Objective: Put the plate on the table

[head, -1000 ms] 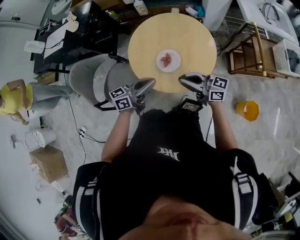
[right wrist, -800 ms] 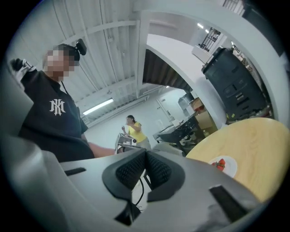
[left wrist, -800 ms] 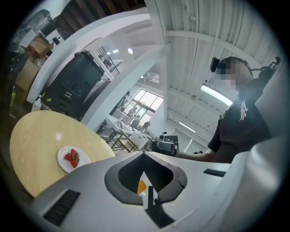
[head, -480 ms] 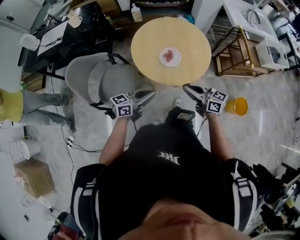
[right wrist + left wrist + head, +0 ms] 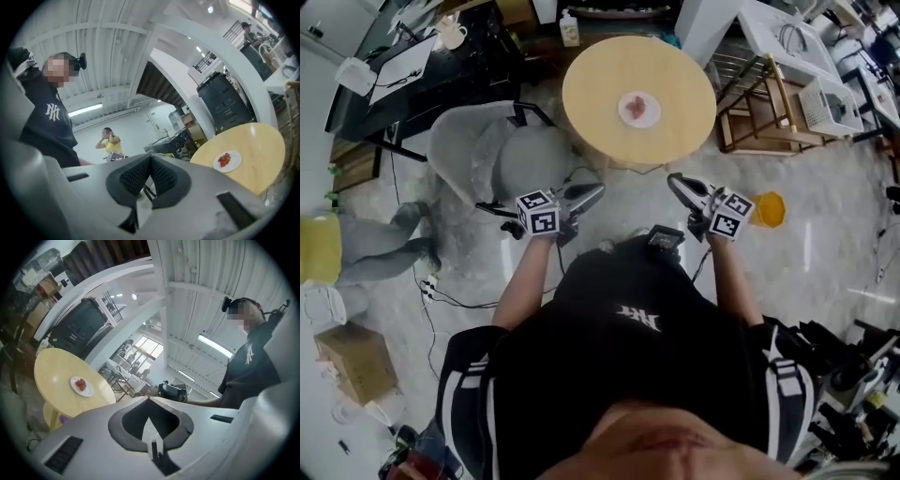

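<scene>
Plate (image 5: 638,109) carrying red fruit rests near the centre of the round table (image 5: 581,89), upper centre of the head view. Left gripper (image 5: 598,189) and right gripper (image 5: 673,179) sit lower in frame, clear of the table. Both jaw pairs are closed tip to tip, gripping nothing.

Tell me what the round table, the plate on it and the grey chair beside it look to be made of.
Round table: pale wood or wood-look laminate, smooth satin top; even yellowish tone, soft glare. Plate: white, probably glazed ceramic or plastic; too small to tell which. Chair: grey moulded shell, likely matte plastic or fabric-covered; its surface is unclear.
</scene>
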`<action>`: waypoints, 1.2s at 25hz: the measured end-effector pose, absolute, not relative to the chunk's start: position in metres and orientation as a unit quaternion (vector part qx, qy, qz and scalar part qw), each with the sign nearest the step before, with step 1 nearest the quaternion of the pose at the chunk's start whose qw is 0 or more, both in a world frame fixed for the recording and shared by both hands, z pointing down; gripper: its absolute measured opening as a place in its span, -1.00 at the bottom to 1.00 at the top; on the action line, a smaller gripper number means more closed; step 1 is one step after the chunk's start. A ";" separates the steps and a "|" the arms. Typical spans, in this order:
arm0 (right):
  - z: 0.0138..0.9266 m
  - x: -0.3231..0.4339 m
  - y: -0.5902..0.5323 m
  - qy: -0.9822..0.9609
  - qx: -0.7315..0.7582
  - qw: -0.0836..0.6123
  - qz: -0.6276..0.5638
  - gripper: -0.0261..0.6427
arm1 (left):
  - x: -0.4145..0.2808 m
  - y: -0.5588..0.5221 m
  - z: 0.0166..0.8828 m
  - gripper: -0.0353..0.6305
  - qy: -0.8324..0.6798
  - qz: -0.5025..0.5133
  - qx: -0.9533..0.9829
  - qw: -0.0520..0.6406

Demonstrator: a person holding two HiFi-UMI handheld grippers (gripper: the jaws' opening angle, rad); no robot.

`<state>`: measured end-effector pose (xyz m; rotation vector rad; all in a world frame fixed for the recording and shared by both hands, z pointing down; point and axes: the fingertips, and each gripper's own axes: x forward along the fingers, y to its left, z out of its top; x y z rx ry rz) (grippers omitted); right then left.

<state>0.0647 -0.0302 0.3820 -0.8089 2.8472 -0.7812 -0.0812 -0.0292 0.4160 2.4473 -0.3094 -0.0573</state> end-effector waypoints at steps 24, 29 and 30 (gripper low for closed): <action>0.396 0.060 -0.028 0.919 -0.325 -0.004 -0.224 -0.93 | -0.093 -0.025 0.420 -0.89 -0.119 0.001 0.935 0.333; 0.389 0.064 -0.049 0.917 -0.341 0.006 -0.209 -0.93 | -0.093 -0.039 0.411 -0.89 -0.122 -0.012 0.943 0.311; 0.388 0.064 -0.052 0.917 -0.344 0.007 -0.204 -0.93 | -0.093 -0.040 0.410 -0.89 -0.123 -0.013 0.944 0.306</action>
